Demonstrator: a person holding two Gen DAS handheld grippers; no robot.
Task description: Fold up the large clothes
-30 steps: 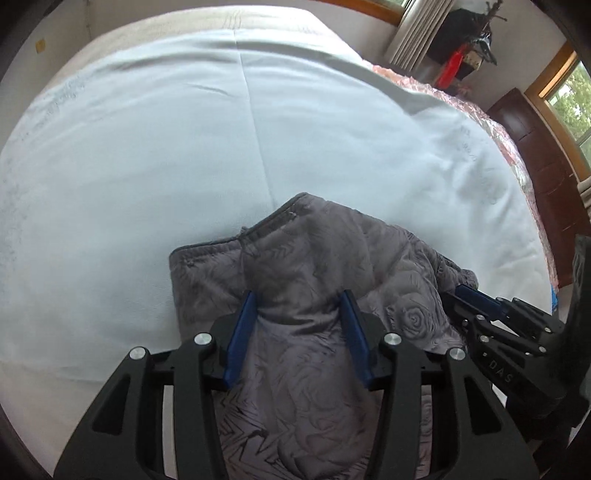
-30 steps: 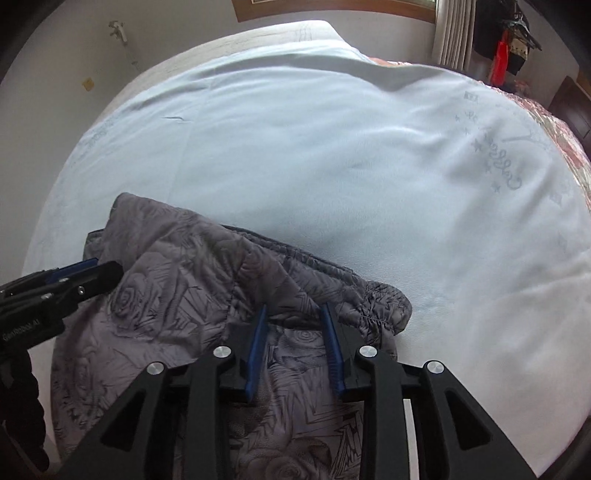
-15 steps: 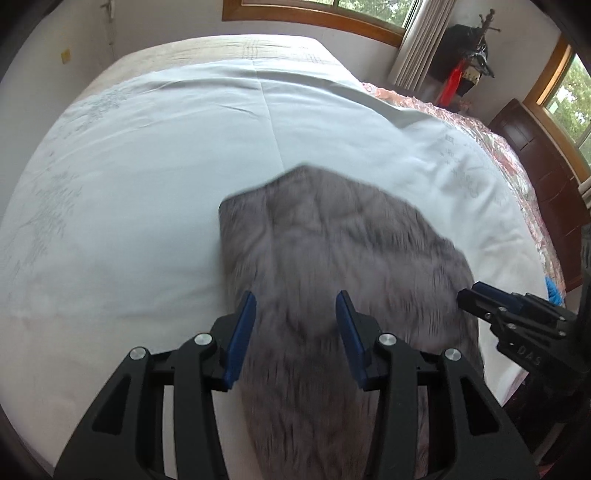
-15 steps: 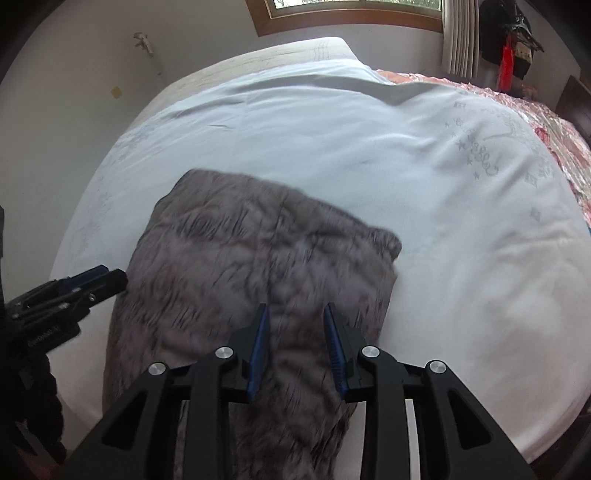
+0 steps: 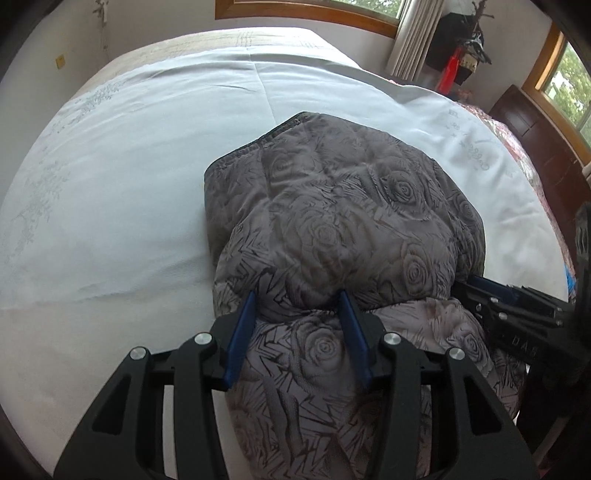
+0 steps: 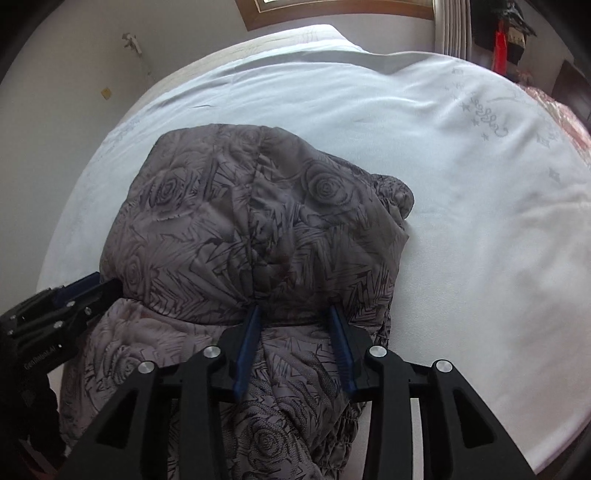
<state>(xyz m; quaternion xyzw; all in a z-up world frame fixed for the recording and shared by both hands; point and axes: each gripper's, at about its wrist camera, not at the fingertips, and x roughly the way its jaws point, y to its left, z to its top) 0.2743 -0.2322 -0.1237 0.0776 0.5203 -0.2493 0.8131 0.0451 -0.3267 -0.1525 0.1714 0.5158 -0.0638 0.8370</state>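
a grey quilted jacket with a raised rose-and-zigzag pattern (image 5: 332, 229) lies folded over on itself on the near part of a bed covered by a pale blue-white sheet (image 5: 129, 177); its upper layer bulges forward and ends in a fold edge right at the tips of both tools, with a second layer of the same fabric running underneath toward the near edge; a dark piped hem shows along the jacket's far left corner in the left view; in the right view a gathered cuff pokes out on the right side of the bundle; the left gripper (image 5: 298, 308), black with blue pads, has its fingers spread apart over the fold, the cloth between them but not pinched; the right gripper (image 6: 293, 317) stands the same way, fingers parted on either side of the fold edge, nothing clamped; each tool shows in the other's view, just beside the jacket's side; far off, a wooden-framed window (image 5: 306, 14) sits above the head of the bed, a pale curtain (image 5: 410, 40) hangs at the right, and a dark wooden cabinet (image 5: 543, 140) stands along the right wall.
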